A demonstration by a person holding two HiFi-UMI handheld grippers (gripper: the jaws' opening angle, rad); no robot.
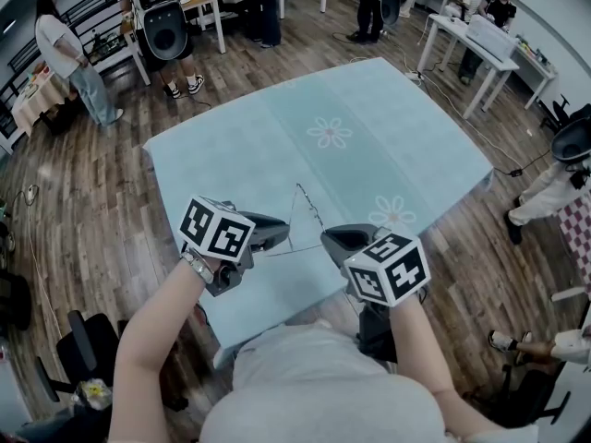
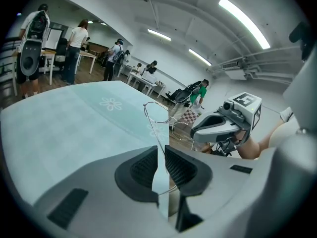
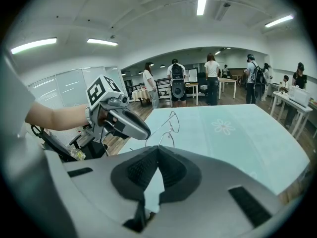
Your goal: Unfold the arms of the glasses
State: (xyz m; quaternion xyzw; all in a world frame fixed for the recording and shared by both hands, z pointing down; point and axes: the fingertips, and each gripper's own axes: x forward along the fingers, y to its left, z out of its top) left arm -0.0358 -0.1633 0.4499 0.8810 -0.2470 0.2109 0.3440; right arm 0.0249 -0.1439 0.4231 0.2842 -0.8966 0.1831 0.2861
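Left hand-held gripper [image 2: 161, 151]: pinches one glasses [image 2: 156, 112] arm.
Right hand-held gripper [image 3: 157, 148]: pressed together on frame wire (seemingly).
Glasses: swing arm out slowly; steady frame.

Open-plan lab or workroom: wood floor [image 1: 92, 210], white tables [image 1: 466, 49], ceiling strip lights [image 2: 242, 15], several people [image 1: 65, 49] standing about.

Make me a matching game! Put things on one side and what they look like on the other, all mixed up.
Things:
1. glasses
2. tablecloth
3. marker cube
4. floor

Looks:
A. brown wood
B. thin wire
C. black and white squares
D. light blue with flowers

Pairs: 1-B, 2-D, 3-C, 4-A
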